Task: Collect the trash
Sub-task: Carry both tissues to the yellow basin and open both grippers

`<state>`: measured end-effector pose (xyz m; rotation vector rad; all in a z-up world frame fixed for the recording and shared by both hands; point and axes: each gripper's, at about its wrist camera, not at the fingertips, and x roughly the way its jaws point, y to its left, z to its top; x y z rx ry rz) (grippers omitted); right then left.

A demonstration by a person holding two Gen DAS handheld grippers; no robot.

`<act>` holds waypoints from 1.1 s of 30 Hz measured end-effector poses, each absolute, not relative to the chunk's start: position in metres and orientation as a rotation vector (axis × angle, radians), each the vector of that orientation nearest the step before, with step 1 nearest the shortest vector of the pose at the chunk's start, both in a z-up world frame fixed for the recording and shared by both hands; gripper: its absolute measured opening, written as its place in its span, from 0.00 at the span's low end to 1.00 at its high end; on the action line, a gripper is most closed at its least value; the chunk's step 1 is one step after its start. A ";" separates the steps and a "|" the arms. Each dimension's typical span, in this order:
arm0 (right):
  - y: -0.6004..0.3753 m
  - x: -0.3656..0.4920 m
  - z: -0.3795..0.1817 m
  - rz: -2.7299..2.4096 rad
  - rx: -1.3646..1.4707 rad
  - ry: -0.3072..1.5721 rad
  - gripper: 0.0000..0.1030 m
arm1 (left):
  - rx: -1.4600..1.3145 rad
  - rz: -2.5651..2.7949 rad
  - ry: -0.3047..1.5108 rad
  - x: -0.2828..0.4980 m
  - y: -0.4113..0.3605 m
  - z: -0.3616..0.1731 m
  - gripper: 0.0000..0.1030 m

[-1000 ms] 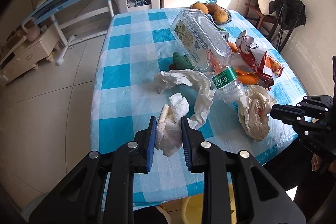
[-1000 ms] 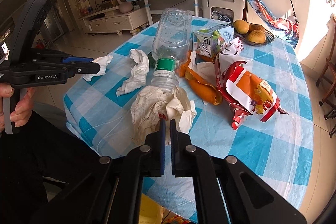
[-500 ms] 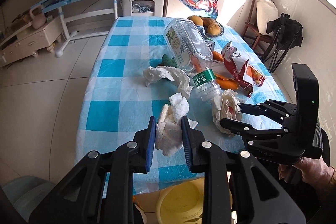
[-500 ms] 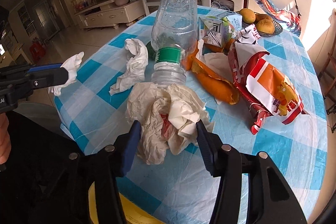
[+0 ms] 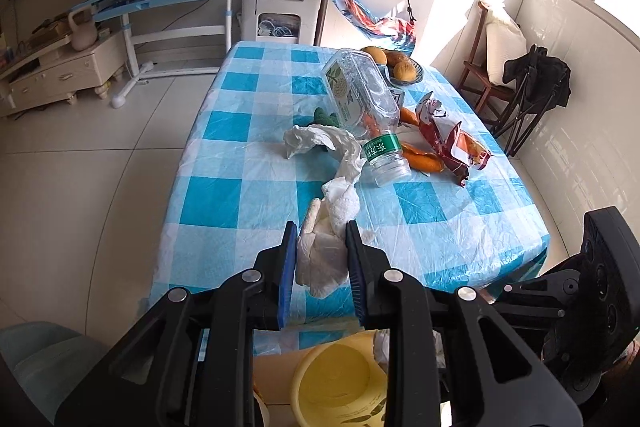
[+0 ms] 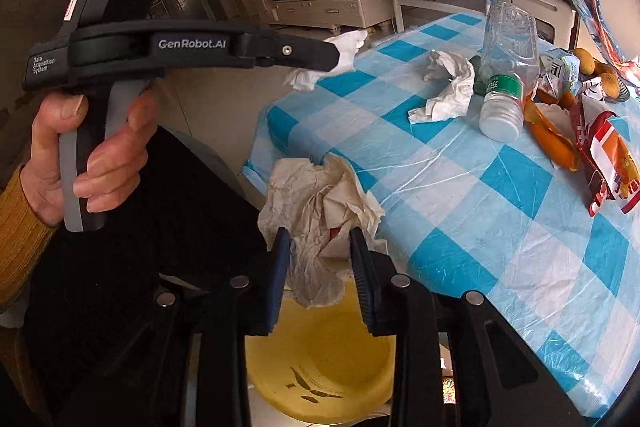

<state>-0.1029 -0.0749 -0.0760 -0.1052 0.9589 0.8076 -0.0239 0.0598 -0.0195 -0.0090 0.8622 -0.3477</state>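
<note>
Our right gripper (image 6: 320, 247) pinches a crumpled cream paper wad (image 6: 316, 211) just above the round yellow plastic bin (image 6: 320, 359). We should let go gently over its middle. Our left gripper (image 5: 320, 247) squeezes a white tissue (image 5: 324, 251) near the checked table's (image 5: 248, 163) edge.

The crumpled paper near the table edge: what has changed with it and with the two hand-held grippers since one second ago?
The right hand-held gripper opened, closed on the crumpled paper wad and carried it off the table to above the yellow bin. The left hand-held gripper kept its white tissue and drew back toward the bin too. The bottle, the other tissue and the snack wrapper stayed in place.
</note>
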 end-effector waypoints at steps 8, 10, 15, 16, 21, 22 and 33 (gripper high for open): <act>-0.066 -0.121 -0.089 0.798 -0.143 1.037 0.67 | -0.045 -0.339 0.861 -0.041 0.077 -0.020 0.22; -0.086 -0.119 -0.070 0.743 -0.053 0.951 0.71 | -0.036 -0.344 0.876 -0.045 0.074 -0.024 0.22; -0.135 -0.127 -0.031 0.520 0.100 0.704 0.82 | 0.124 -0.391 0.989 -0.065 0.040 -0.057 0.22; -0.143 -0.126 -0.028 0.488 0.122 0.677 0.82 | 0.165 -0.407 1.022 -0.070 0.031 -0.066 0.22; -0.167 -0.122 -0.021 0.392 0.211 0.616 0.82 | 0.367 -0.501 1.187 -0.097 -0.005 -0.114 0.23; -0.169 -0.122 -0.018 0.384 0.221 0.611 0.82 | 0.401 -0.514 1.212 -0.101 -0.010 -0.121 0.24; -0.180 -0.126 -0.016 0.350 0.241 0.581 0.86 | 0.317 -0.454 1.156 -0.093 -0.001 -0.106 0.59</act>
